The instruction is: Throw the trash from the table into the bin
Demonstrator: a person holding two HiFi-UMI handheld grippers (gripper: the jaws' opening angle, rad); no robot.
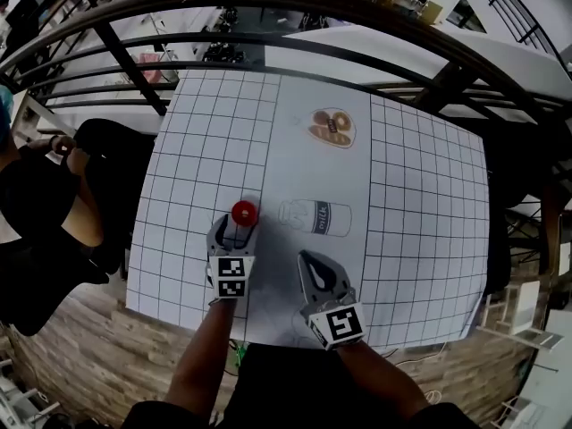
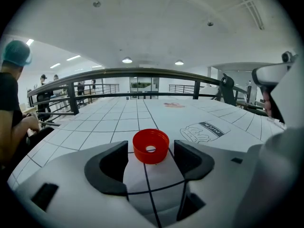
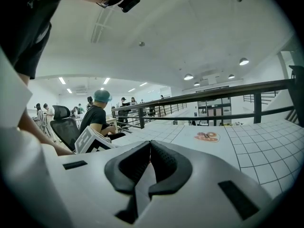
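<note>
The job looks barely begun: the red cap [image 1: 244, 211], the only loose trash in sight, lies on the worktop [image 1: 420, 204], and no bin shows in any view. The left gripper [image 1: 236, 232] has its fingers [image 2: 194, 160] released and spread wide, with the cap at its 12 o'clock between their tips, ungrasped. The right gripper [image 1: 308, 262], at the cap's 4 o'clock, is clenched on nothing. Grasping, carrying and dropping all remain.

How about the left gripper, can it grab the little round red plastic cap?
Probably yes. The left gripper has wide-open jaws, and the red plastic cap lies on the white gridded table right at the gap between their tips, nothing blocking.
</note>
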